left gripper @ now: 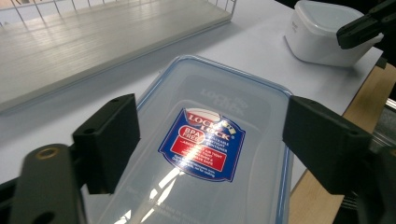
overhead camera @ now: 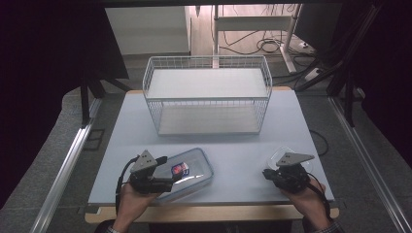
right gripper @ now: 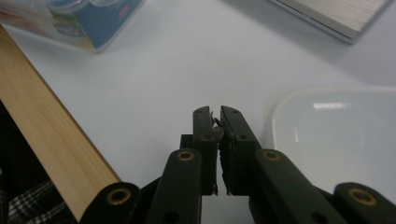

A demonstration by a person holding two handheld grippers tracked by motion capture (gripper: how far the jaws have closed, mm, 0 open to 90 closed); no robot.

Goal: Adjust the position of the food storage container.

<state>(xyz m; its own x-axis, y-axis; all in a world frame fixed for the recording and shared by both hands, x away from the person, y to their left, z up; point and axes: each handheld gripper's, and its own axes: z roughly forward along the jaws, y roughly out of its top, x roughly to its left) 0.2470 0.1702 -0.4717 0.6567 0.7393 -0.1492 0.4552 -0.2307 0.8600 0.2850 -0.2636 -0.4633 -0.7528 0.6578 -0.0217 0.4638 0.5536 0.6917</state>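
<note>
A clear rectangular container with a blue-rimmed lid and a red and blue label (overhead camera: 187, 172) (left gripper: 205, 149) lies near the table's front edge, left of centre. My left gripper (overhead camera: 165, 171) (left gripper: 210, 135) is open, its jaws standing wide on either side of this container's lid. A small white lidded container (overhead camera: 279, 153) (right gripper: 336, 135) (left gripper: 322, 32) sits at the front right. My right gripper (overhead camera: 267, 174) (right gripper: 215, 114) is shut with nothing between its jaws, just left of that white container; it also shows far off as a dark tip (left gripper: 359, 28).
A white wire basket (overhead camera: 209, 109) with a pale board inside stands at the back middle of the white table (overhead camera: 243, 145). A wooden strip (overhead camera: 209, 211) (right gripper: 51, 135) runs along the front edge. Cables lie on the floor behind.
</note>
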